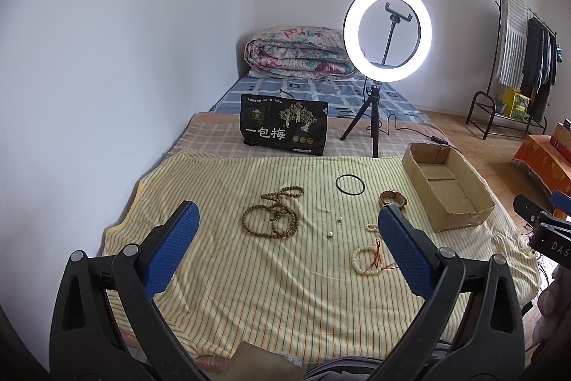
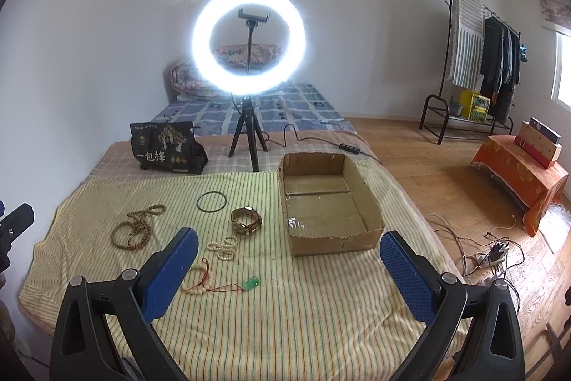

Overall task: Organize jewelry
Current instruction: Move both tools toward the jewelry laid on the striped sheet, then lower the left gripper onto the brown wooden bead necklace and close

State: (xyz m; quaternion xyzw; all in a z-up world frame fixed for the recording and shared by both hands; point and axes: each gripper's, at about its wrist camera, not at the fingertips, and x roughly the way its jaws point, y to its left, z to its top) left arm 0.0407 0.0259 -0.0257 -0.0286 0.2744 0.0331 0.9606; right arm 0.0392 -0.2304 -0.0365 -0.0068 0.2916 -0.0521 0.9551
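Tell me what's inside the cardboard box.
The cardboard box holds no jewelry: only its bare taped floor shows. Its near wall hides a thin strip of floor just behind it.

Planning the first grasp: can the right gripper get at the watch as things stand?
Probably yes. The right gripper is open and empty, and the watch lies uncovered on the striped cloth just ahead, with the cardboard box off to its right.

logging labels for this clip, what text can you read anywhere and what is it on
"一包梅" in large white characters on the black snack bag.
"DAS" on the black body of the right gripper, cut off at the frame edge.
Small print along the bag's top and bottom edges: too small to read.
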